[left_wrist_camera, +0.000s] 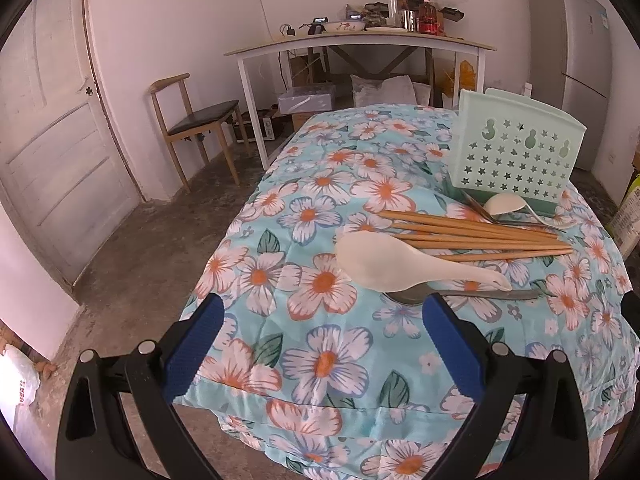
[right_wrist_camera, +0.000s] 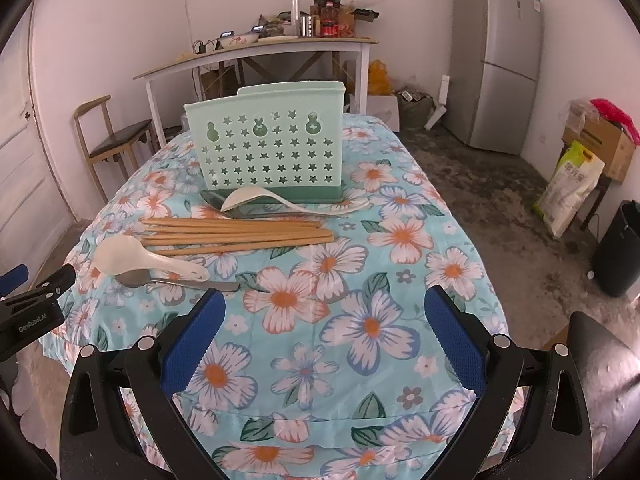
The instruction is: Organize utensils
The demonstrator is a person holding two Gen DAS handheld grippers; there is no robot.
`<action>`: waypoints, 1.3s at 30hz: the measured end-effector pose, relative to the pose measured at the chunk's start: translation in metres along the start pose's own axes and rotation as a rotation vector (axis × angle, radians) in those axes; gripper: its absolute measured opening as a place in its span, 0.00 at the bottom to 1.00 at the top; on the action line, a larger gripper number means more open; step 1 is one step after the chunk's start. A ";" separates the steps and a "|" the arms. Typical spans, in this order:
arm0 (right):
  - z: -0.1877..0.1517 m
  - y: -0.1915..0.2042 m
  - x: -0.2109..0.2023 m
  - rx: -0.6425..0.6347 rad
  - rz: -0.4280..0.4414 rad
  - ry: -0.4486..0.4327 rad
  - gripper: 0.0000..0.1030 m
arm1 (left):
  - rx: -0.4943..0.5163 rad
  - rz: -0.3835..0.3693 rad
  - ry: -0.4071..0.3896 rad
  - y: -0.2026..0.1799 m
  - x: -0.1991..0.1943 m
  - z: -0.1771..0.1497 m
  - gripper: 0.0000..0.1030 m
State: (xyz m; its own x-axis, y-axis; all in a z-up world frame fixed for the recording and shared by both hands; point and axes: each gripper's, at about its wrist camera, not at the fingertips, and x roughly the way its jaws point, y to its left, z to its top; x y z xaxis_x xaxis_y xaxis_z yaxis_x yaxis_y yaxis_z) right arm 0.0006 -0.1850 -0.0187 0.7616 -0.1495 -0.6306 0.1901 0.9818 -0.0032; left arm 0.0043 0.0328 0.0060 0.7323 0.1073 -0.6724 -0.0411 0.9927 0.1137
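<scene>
Hovering level over the tablecloth (right_wrist_camera: 360, 280), both claws (left_wrist_camera: 322, 340) (right_wrist_camera: 324, 340) gape empty.

This is a room in a modest home, used for eating and storage. Ahead of the tool a fridge (right_wrist_camera: 496, 60) stands against the far wall, beside a side table (right_wrist_camera: 256, 50) crowded with bottles and bowls. A wooden chair (left_wrist_camera: 192, 120) sits left, near a panelled door (left_wrist_camera: 52, 120), on bare concrete floor.
</scene>
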 end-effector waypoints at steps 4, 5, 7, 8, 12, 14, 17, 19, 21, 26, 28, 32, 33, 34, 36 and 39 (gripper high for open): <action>0.000 0.000 0.000 -0.001 -0.002 -0.003 0.92 | -0.002 0.003 0.000 0.002 0.001 -0.001 0.94; 0.000 0.000 0.000 -0.001 -0.002 -0.002 0.92 | -0.002 0.003 0.001 0.002 0.001 -0.001 0.94; 0.000 0.000 0.000 -0.001 -0.002 -0.002 0.92 | -0.004 0.004 0.000 0.003 0.001 -0.001 0.94; -0.001 -0.001 0.000 0.000 -0.002 -0.003 0.92 | -0.002 0.003 0.000 0.003 0.001 -0.001 0.94; 0.000 -0.001 0.000 0.000 -0.003 -0.002 0.92 | -0.002 0.003 -0.001 0.004 0.001 -0.001 0.94; 0.000 -0.001 0.000 0.000 -0.002 -0.002 0.92 | -0.002 0.004 -0.001 0.004 0.001 -0.001 0.94; 0.000 -0.001 0.000 -0.001 -0.002 -0.003 0.92 | -0.003 0.004 0.000 0.006 0.001 0.000 0.94; 0.000 -0.001 0.000 -0.001 -0.001 -0.002 0.92 | -0.003 0.004 0.000 0.006 0.001 0.000 0.94; 0.000 -0.001 0.000 -0.001 -0.002 -0.002 0.92 | -0.003 0.004 0.000 0.005 0.001 0.000 0.94; 0.000 0.000 0.001 0.000 -0.002 -0.002 0.92 | -0.005 0.004 0.001 0.007 0.001 -0.001 0.94; 0.000 0.000 0.000 0.000 -0.002 -0.002 0.92 | -0.005 0.004 0.001 0.007 0.001 -0.001 0.94; 0.000 0.000 0.001 0.000 -0.003 -0.003 0.92 | -0.003 0.005 0.001 0.006 0.001 -0.001 0.94; 0.000 0.000 0.001 0.001 -0.002 -0.002 0.92 | -0.002 0.005 0.000 0.007 0.001 -0.001 0.94; 0.000 0.000 0.001 0.001 -0.002 -0.001 0.92 | -0.004 0.005 0.000 0.007 0.001 -0.001 0.94; 0.001 0.000 0.001 0.001 -0.002 0.000 0.92 | -0.004 0.005 0.001 0.006 0.001 -0.001 0.94; 0.001 0.000 0.001 -0.001 -0.002 0.000 0.92 | -0.006 0.005 0.002 0.008 0.002 -0.001 0.94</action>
State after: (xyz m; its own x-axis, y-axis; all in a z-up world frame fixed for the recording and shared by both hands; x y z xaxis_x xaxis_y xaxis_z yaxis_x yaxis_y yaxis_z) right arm 0.0022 -0.1851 -0.0187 0.7613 -0.1514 -0.6305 0.1909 0.9816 -0.0053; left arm 0.0046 0.0405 0.0052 0.7307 0.1123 -0.6734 -0.0487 0.9924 0.1126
